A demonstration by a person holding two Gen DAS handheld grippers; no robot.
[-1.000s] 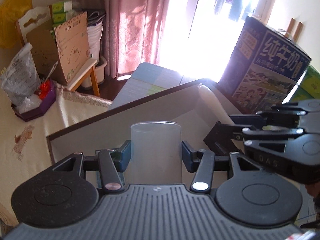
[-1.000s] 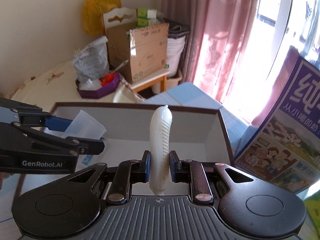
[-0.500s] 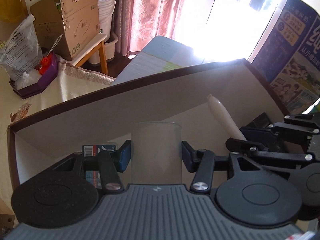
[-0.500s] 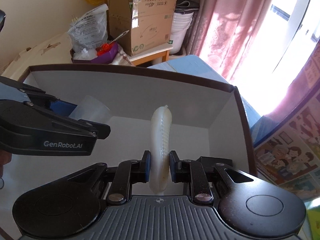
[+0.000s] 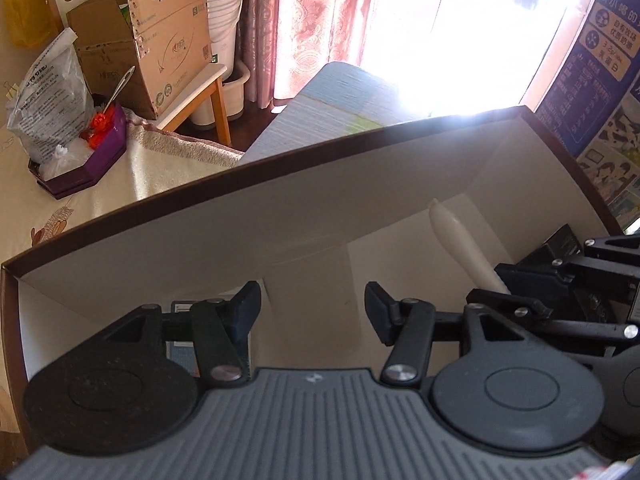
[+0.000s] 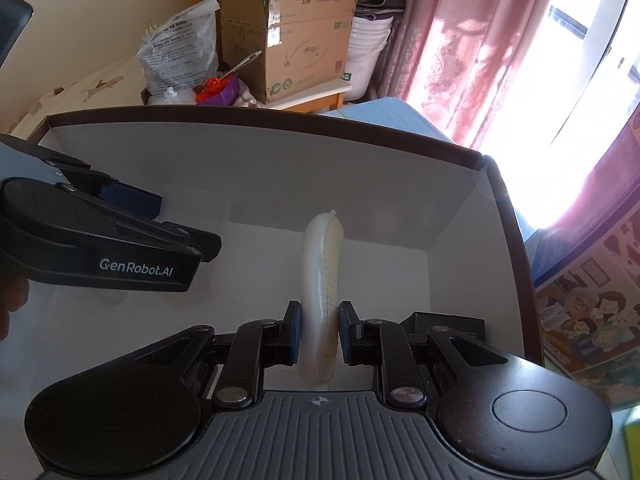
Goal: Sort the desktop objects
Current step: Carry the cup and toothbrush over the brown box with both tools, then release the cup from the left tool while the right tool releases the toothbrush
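Observation:
A translucent plastic cup [image 5: 312, 300] stands upright inside the white box with the brown rim [image 5: 320, 152]. My left gripper [image 5: 312, 308] straddles the cup and its jaws are opening; a narrow gap shows between each pad and the cup wall. My right gripper [image 6: 319, 332] is shut on a white ribbed plastic piece [image 6: 322, 264], held upright low inside the same box [image 6: 280, 116]. In the right wrist view the left gripper [image 6: 188, 222] reaches in from the left. In the left wrist view the white piece [image 5: 460, 240] sticks up from the right gripper [image 5: 496, 286].
A black item [image 6: 440, 322] lies in the box's right corner and a printed card [image 5: 180, 344] lies at its left. A tall milk carton [image 5: 600, 100] stands right of the box. Behind it are a cardboard box [image 6: 288, 40], a plastic bag [image 6: 180, 56] and pink curtains [image 6: 460, 40].
Both grippers have sunk from above the box rim to down inside the box. The left jaws have spread and let go of the cup. The right grip on the white piece is unchanged.

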